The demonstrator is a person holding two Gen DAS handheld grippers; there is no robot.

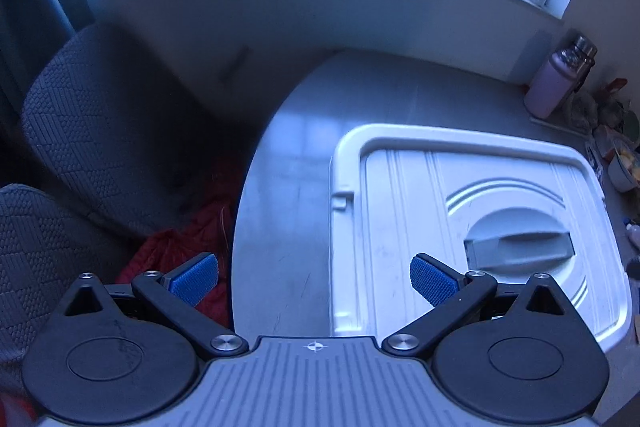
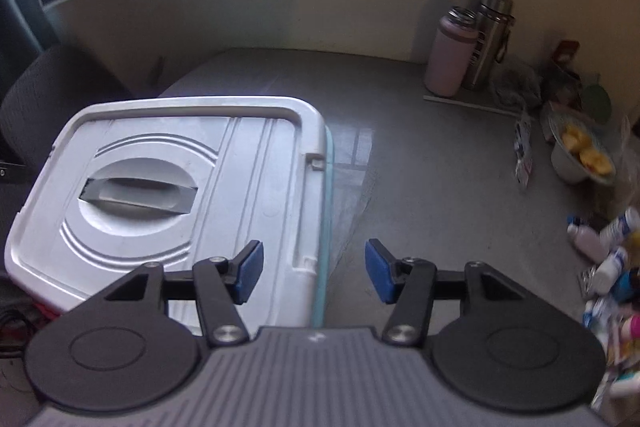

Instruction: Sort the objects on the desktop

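Grey table [image 2: 420,155] under lidded bin [image 2: 168,195], bottles [image 2: 608,247]

Open tongs [image 2: 314,275] above bin lid [image 2: 160,187]

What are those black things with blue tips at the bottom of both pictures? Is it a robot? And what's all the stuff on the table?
It's not a robot. A person holds a grabbing tool in each hand, and each tool carries a camera looking out along its two blue-tipped fingers. One picture comes from the left gripper, the other from the right gripper. Both are open and hold nothing. On the grey table sits a white box lid with a grey handle. Farther back stand a pink bottle and a steel flask. At the right are a bowl of yellow food and a heap of small bottles.
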